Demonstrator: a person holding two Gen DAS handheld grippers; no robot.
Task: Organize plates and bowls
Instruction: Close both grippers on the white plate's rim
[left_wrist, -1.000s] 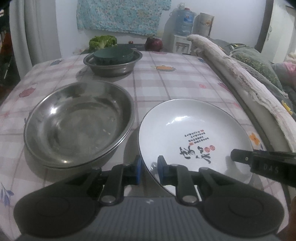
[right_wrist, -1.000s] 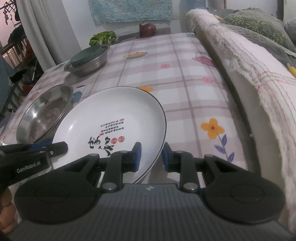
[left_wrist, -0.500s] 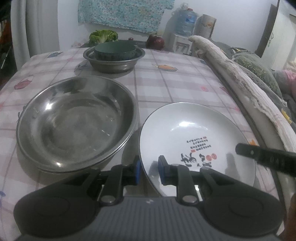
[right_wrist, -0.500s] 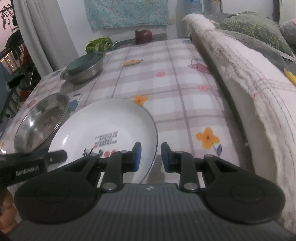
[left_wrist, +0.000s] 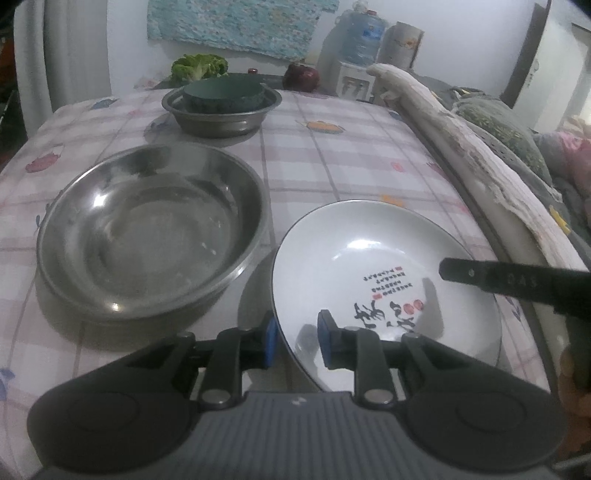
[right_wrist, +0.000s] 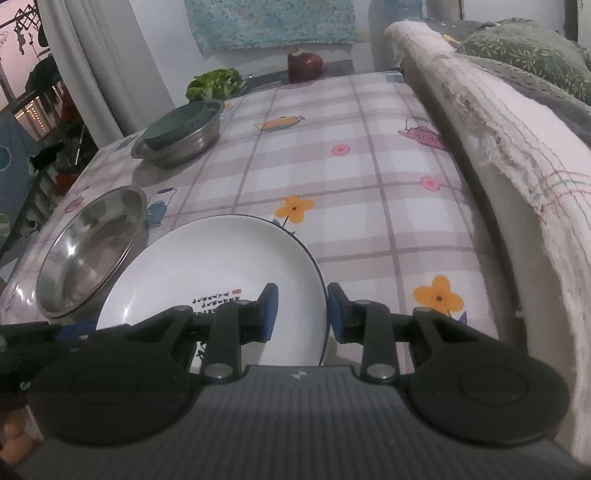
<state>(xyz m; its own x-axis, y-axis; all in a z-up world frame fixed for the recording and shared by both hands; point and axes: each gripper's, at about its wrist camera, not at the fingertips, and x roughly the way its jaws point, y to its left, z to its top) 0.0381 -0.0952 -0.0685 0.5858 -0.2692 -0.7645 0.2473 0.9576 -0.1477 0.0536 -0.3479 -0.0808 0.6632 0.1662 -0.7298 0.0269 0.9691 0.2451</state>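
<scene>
White plate (left_wrist: 384, 258) on the near worktop (left_wrist: 332, 166), its rim between both left tongs (left_wrist: 293, 341) and right tongs (right_wrist: 302, 312), lately widening, unclamped. Glazed, stiff, breakable, likely slippery; grip opposite rims.

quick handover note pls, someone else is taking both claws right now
Left claw: open, astride the plate at its near rim, not pinching.
Right claw: open, jaws have just been opening, the plate's right rim between them.
Plate looks set down on the table, beside the big steel bowl.
Done: green bowl sits in the small steel bowl at the far end.
Left: plate and big bowl not yet stacked.
</scene>
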